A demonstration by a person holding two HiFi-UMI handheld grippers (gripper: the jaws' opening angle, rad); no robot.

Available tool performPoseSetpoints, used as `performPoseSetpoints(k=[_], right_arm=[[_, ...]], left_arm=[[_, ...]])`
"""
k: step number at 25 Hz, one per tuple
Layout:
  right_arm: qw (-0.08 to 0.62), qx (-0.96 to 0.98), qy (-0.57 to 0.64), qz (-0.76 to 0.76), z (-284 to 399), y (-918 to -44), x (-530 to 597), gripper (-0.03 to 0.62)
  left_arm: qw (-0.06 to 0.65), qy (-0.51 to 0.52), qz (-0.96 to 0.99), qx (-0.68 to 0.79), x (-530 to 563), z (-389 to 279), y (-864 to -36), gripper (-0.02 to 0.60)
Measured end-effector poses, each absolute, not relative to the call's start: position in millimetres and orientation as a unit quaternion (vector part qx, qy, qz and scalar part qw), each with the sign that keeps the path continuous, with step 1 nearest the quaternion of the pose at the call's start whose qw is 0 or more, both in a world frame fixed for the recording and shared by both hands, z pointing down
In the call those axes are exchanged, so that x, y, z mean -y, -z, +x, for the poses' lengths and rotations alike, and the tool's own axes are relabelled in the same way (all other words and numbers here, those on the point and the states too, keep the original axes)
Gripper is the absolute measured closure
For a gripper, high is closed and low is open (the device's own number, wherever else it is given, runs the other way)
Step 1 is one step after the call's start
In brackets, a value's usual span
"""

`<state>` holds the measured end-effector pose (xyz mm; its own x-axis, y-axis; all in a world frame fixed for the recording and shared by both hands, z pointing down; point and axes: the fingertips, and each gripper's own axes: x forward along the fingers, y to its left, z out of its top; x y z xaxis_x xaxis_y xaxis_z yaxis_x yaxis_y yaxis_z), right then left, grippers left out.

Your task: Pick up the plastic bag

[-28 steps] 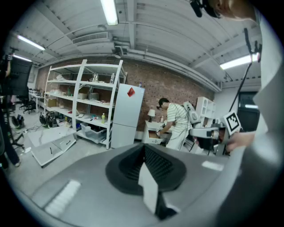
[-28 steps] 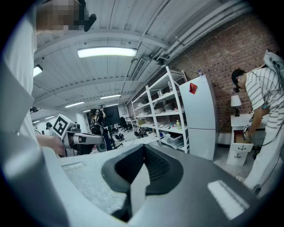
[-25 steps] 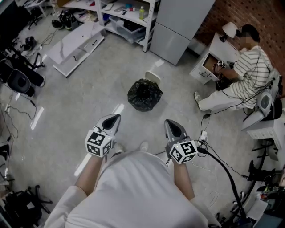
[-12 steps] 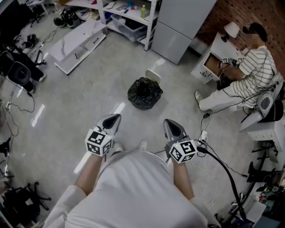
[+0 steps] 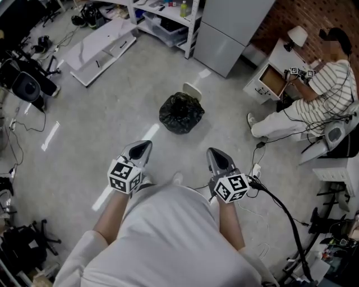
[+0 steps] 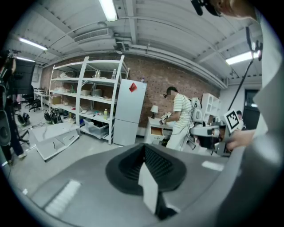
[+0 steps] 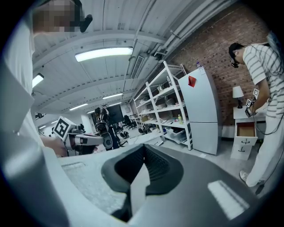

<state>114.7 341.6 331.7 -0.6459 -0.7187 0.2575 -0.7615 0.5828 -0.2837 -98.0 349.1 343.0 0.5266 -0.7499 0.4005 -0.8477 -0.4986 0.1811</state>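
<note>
Both left gripper and right gripper are held closed, empty: bag mid-floor is not yet reached.

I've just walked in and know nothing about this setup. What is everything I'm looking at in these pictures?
plastic bag: one, black, on the floor ahead of both grippers, touched by neither
fridge: one, pale grey, by the brick wall beyond the bag
shelving unit: one, white, left of the fridge
bottle: one, green, on the shelving
flat panel: one, white, lying on the floor at upper left
person: one, in a striped shirt, at the right
cable: one, black, across the floor at lower right
left gripper: one, grey with a marker cube, jaws shut, empty
right gripper: one, grey with a marker cube, jaws shut, empty
</note>
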Motion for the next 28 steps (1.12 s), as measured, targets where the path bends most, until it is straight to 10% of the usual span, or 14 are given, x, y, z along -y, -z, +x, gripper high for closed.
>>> performPoseSetpoints(k=[28], right_arm=[[0.095,0.878,-0.199,0.424,129.7,-370.4,-244.2,0.592]], left_arm=[[0.193,-0.163,0.863,0.438,-229.0,-74.7,-377.9,0.578]])
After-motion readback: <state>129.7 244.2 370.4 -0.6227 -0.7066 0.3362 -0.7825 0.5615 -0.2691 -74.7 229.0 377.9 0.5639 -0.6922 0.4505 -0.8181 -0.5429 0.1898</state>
